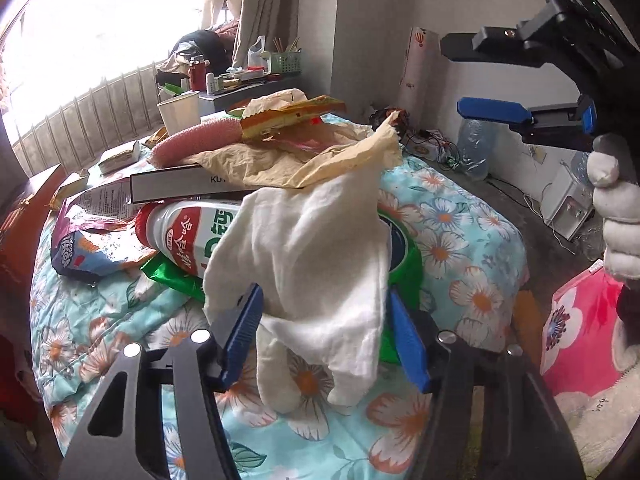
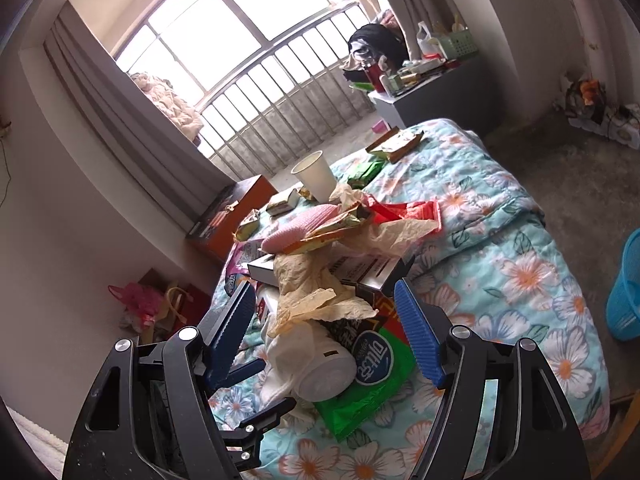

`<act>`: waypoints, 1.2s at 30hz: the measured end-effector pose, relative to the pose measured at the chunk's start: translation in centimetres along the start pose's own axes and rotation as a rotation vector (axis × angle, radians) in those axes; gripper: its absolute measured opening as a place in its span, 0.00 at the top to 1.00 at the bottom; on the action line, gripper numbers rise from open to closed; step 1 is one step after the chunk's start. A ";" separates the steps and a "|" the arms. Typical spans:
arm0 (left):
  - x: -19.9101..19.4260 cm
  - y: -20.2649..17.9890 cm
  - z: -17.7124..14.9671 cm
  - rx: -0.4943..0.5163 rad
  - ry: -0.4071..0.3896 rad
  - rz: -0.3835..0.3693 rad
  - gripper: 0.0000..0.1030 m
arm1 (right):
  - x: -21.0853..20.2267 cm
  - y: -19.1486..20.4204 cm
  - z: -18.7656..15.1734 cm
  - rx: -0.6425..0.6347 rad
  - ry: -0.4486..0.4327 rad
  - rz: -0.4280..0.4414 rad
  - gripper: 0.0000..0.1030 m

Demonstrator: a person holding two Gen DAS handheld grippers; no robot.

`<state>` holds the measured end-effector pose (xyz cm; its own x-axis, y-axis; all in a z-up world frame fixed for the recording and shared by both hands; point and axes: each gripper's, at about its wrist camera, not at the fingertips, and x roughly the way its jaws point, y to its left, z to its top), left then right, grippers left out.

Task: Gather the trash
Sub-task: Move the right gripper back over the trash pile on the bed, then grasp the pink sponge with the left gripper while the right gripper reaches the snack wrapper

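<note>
Left wrist view: the left gripper (image 1: 326, 332) is set wide around a white cloth (image 1: 304, 264), unpinched; the right gripper (image 2: 324, 334) gapes empty. At 11 o'clock the bottle (image 1: 184, 236) could be dragged off.

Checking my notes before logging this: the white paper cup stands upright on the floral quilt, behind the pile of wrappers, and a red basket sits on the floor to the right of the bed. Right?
One detail is off: the basket is blue, not red, as the right wrist view shows. The paper cup does stand upright on the floral quilt, behind the pile of wrappers.
</note>
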<state>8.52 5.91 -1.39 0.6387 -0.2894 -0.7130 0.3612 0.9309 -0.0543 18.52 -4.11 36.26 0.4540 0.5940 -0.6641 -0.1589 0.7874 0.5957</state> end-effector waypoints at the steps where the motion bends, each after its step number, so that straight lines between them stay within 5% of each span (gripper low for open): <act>1: 0.0 0.1 0.0 -0.005 0.000 -0.005 0.42 | 0.2 0.2 0.4 -0.006 0.007 0.004 0.34; 7: -1.1 0.9 -0.3 -0.036 -0.015 -0.084 0.41 | 2.9 3.4 5.2 -0.107 0.096 0.020 0.32; 10: -2.1 1.9 -0.6 -0.071 -0.036 -0.128 0.33 | 5.5 4.2 8.3 -0.137 0.141 0.052 0.31; 16: -4.2 6.8 -0.6 -0.281 -0.085 -0.260 0.31 | 13.0 1.8 12.4 -0.045 0.284 -0.032 0.30; 26: -5.6 15.2 2.9 -0.453 -0.178 -0.165 0.31 | 11.0 0.3 10.3 0.080 0.274 0.058 0.37; 32: -3.6 16.9 7.4 -0.374 -0.179 -0.121 0.31 | 9.2 -2.3 9.2 0.204 0.274 0.109 0.44; 36: 0.1 17.6 10.6 -0.320 -0.071 -0.142 0.31 | 8.8 -3.0 8.9 0.218 0.273 0.116 0.44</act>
<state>22.12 19.86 4.96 0.6468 -0.4250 -0.6332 0.2258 0.8998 -0.3733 30.80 -2.69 32.68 0.1886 0.7225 -0.6652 0.0080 0.6762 0.7367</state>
